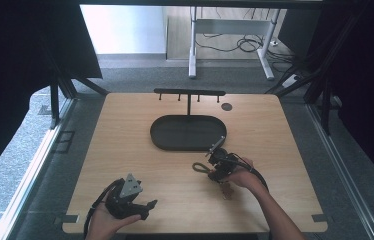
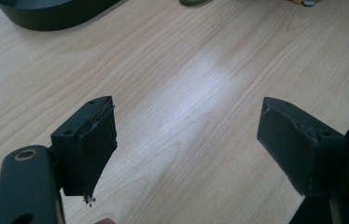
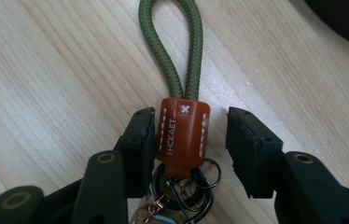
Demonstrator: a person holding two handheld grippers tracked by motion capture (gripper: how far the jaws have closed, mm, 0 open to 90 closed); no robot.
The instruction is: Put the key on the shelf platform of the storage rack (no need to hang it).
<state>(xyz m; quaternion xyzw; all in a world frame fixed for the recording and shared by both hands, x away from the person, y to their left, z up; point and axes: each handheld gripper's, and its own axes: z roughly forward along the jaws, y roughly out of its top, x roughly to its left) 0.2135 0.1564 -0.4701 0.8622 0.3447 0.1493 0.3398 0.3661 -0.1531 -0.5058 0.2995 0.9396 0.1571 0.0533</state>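
Observation:
A keychain lies flat on the wooden table point(image 1: 125, 150), right of centre. It has an olive-green cord loop point(image 3: 170, 42), a brown leather tab point(image 3: 182, 135) and black rings point(image 3: 196, 182). My right gripper point(image 3: 189, 119) straddles the leather tab: one pad touches its side and a gap remains at the other pad, so it is open. From above, the right gripper point(image 1: 220, 162) points at the cord loop point(image 1: 200, 167), just in front of the tray. My left gripper point(image 1: 147, 205) rests near the front left edge, its jaws point(image 2: 186, 126) wide open over bare wood.
A dark oval tray point(image 1: 160, 137) sits in the middle of the table, with a black rack of hooks point(image 1: 189, 92) behind it. A small dark disc point(image 1: 226, 106) lies at the back right. The tray's edge point(image 3: 345, 18) is close beyond the keychain.

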